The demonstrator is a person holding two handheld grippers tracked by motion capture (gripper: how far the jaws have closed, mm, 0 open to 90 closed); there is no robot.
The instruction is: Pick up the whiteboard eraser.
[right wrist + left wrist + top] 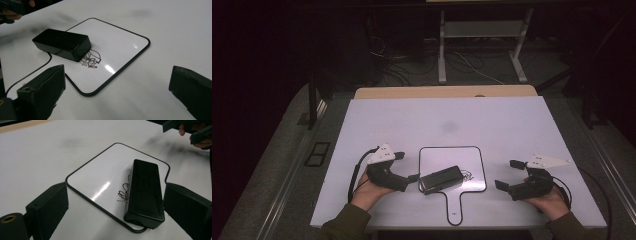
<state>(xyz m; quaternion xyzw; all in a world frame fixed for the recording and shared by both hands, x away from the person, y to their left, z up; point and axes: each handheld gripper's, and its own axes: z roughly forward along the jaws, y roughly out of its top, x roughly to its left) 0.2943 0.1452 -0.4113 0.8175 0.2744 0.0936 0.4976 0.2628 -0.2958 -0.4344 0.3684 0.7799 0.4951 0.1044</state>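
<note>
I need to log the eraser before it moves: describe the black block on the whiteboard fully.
The black block is an oblong box with rounded edges and a glossy, plastic-looking top. It lies flat on the small handled whiteboard, at its near left edge, partly covering a dark scribble. The open left gripper straddles its end without clearly touching.

Black eraser on whiteboard (scribbled), between open left claw

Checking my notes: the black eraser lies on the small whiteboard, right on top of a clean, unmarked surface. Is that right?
Not quite. The black eraser does lie on the small whiteboard, but the surface isn't clean: a dark scribble sits beside it, plain in the right gripper view.
</note>
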